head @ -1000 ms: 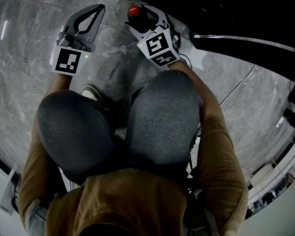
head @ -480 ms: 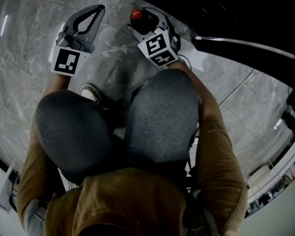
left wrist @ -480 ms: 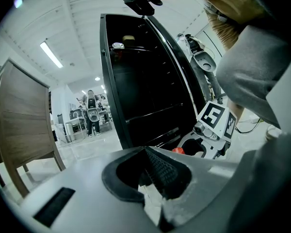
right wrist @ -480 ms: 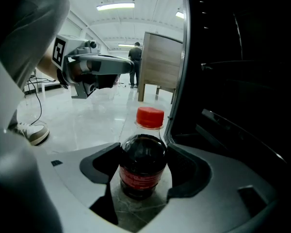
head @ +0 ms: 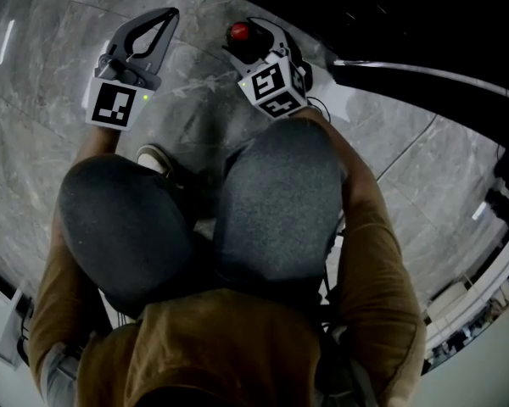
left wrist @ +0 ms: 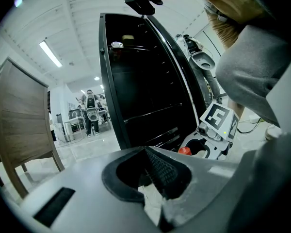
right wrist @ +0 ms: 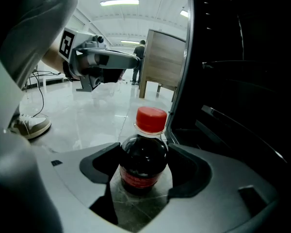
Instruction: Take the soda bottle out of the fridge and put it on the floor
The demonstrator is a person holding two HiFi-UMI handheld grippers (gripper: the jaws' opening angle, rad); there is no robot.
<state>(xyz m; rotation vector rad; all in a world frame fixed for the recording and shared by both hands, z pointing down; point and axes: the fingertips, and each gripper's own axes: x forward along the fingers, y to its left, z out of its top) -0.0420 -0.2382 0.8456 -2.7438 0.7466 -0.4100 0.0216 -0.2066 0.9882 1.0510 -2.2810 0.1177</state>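
A soda bottle (right wrist: 144, 154) with dark liquid and a red cap (head: 239, 32) stands upright between the jaws of my right gripper (right wrist: 144, 168). Both pads press its sides. Its base is at the grey marble floor (head: 42, 100); whether it touches I cannot tell. In the head view the right gripper (head: 244, 24) sits just in front of the open black fridge (right wrist: 233, 81). My left gripper (head: 165, 13) hovers to its left, jaws together, holding nothing; its tips meet in the left gripper view (left wrist: 157, 176). That view also shows the red cap (left wrist: 184, 151).
I am crouched, with my knees (head: 271, 202) close behind both grippers and a shoe (head: 157, 158) under the left one. The fridge door edge (head: 424, 70) runs along the right. A wooden chair (left wrist: 19, 125) stands further off. A cable (right wrist: 39, 96) lies on the floor.
The right gripper with the bottle has shifted slightly toward me and downward. The left gripper has stayed almost in place.
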